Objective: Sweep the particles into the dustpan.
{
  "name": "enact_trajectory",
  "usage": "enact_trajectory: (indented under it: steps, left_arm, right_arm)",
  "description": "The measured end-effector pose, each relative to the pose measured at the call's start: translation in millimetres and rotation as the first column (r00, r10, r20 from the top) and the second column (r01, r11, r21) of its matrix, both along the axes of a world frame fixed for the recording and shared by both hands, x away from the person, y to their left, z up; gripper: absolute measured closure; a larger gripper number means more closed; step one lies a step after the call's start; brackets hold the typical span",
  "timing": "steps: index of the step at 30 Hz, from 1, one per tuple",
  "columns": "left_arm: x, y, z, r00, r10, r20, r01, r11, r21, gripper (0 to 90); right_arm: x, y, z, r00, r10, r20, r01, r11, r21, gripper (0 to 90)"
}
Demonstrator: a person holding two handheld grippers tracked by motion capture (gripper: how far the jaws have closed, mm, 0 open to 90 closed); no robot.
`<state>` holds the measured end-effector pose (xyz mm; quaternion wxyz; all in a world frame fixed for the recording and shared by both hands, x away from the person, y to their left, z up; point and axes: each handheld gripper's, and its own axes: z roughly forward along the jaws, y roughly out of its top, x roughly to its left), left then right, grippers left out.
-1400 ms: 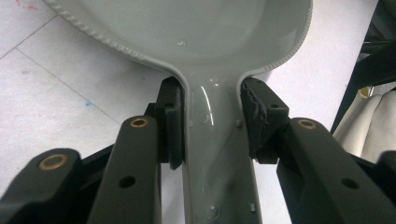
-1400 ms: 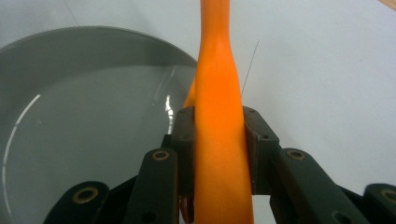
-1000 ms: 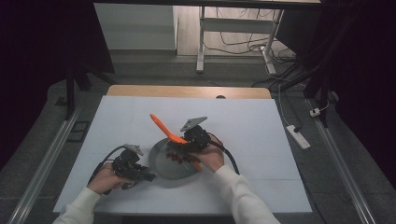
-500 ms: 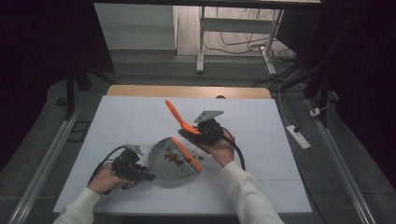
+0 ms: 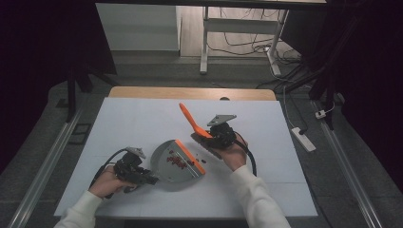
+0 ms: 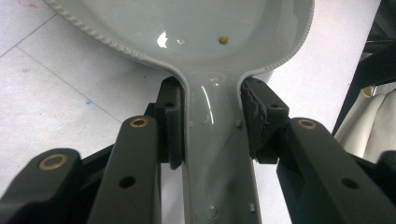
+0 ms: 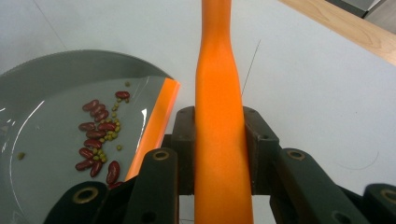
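Two tools at the dustpan (image 5: pixel 177 164)
Left tool (image 5: pixel 142 175) grips its handle; right tool (image 5: pixel 202 137) grips the brush (image 5: pixel 190 117); beans (image 5: pixel 177 161) lie inside.

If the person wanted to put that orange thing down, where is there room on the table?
The far half of the white table, between the wooden edge and the orange brush, is bare. So is the right side beyond the right gripper. It is crowded in the near middle: the grey dustpan with beans, the left gripper clamping its handle.
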<state>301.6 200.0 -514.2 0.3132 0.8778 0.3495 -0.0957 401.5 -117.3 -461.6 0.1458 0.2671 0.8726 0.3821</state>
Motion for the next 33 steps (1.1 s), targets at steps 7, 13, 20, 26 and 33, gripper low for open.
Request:
enact_trajectory:
  steps: [7, 13, 20, 26, 33]
  left_arm:
    - [0.2, -0.1, 0.0, 1.0, -0.001, 0.0, 0.001, 1.0, 0.001, 61.8]
    - [1.0, 0.6, -0.4, 1.0, -0.006, -0.002, 0.006, 1.0, 0.001, 61.8]
    - [0.9, 0.9, -0.2, 1.0, -0.01, 0.001, 0.01, 0.9999, 0.005, 61.8]
    - [0.5, 0.5, -0.1, 1.0, -0.006, 0.001, 0.006, 1.0, 0.004, 61.8]
    - [0.5, 0.2, -0.5, 1.0, -0.003, -0.001, 0.003, 1.0, 0.003, 61.8]
  right_arm:
    - [1.2, -0.5, -5.8, 0.9998, -0.005, -0.018, 0.005, 0.9999, -0.011, 70.2]
    - [3.1, 0.7, -14.1, 0.9992, -0.008, -0.039, 0.006, 0.9991, -0.042, 70.2]
    - [3.4, 3.8, -22.1, 0.9983, -0.006, -0.058, 0.004, 0.9992, -0.041, 70.2]
    - [-6.1, 15.4, -23.6, 0.999, 0.008, -0.044, -0.011, 0.9982, -0.06, 70.1]
    - [-12.3, 22.1, -24.8, 0.9983, 0.009, -0.057, -0.012, 0.9989, -0.046, 69.9]
